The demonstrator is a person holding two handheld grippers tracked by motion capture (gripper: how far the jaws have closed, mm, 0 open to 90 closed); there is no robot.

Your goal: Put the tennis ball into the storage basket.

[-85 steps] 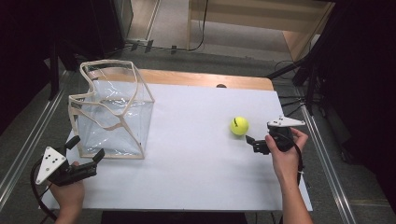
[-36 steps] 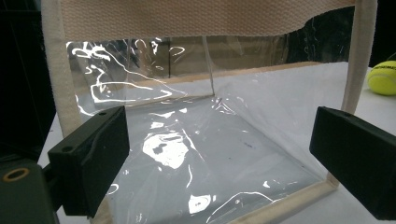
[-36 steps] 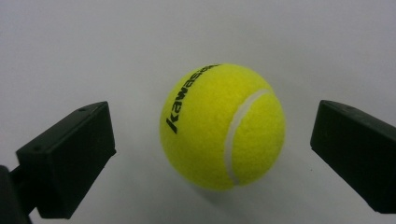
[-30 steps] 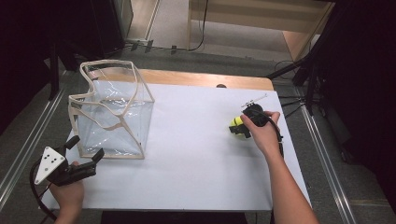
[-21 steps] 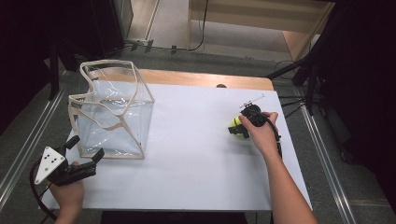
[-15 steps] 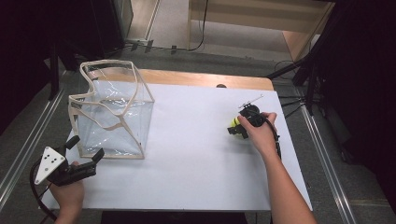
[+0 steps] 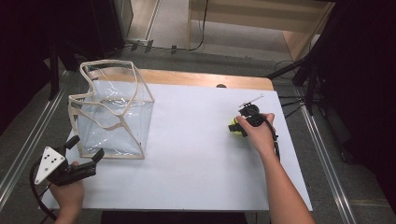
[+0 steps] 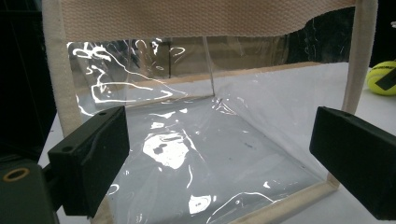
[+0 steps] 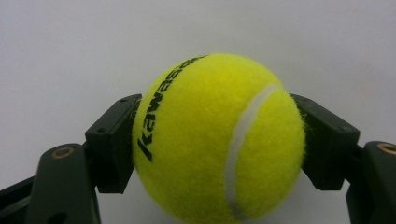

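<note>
Since a few seconds back, the right gripper (image 7: 239, 127) has gone from sitting beside the tennis ball (image 9: 219, 140) to coming down over it, and its jaws have just been closing, ball between them. Clear bag (image 7: 112, 114) stands open on the white table (image 7: 196, 177), well apart from the ball on the right side. Ball looks light, fuzzy and a bit springy; squeezing across the middle seems right, and it's pinched there now. Left gripper (image 7: 84, 150) waits wide open, holding nothing, just before the bag.

Wide-apart tongs (image 8: 219, 154) face a clear bag (image 8: 210, 140), tennis ball (image 8: 382, 77) beyond.
</note>
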